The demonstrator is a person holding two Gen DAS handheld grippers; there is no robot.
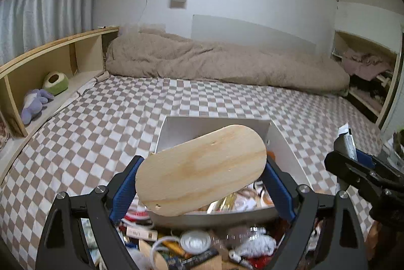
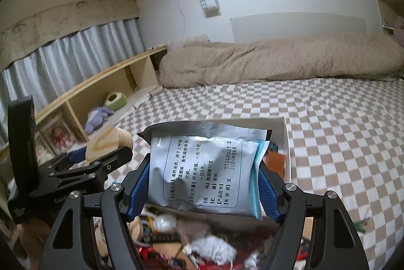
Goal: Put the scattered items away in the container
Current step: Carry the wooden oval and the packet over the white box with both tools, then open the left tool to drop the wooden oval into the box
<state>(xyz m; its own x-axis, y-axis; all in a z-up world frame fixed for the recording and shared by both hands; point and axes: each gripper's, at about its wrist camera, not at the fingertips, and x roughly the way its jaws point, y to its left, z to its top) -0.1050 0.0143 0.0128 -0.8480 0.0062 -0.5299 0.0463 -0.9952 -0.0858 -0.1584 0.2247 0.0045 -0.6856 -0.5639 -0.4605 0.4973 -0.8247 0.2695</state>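
Note:
My left gripper [image 1: 200, 184] is shut on an oval wooden board [image 1: 202, 170], held tilted above the white box [image 1: 285, 143] on the bed. My right gripper [image 2: 203, 184] is shut on a silver medicine sachet [image 2: 202, 169] with printed text, held above the same white box [image 2: 286, 141]. The box holds several packets. The right gripper and its sachet [image 1: 346, 143] show at the right in the left wrist view. The left gripper with the board [image 2: 108, 146] shows at the left in the right wrist view.
A pile of scattered items [image 1: 202, 244] lies below the grippers, also in the right wrist view [image 2: 197, 239]. A checkered sheet [image 1: 113, 113] covers the bed, a beige duvet [image 1: 214, 60] at the back. A wooden shelf [image 1: 50, 63] with plush toys runs along the left.

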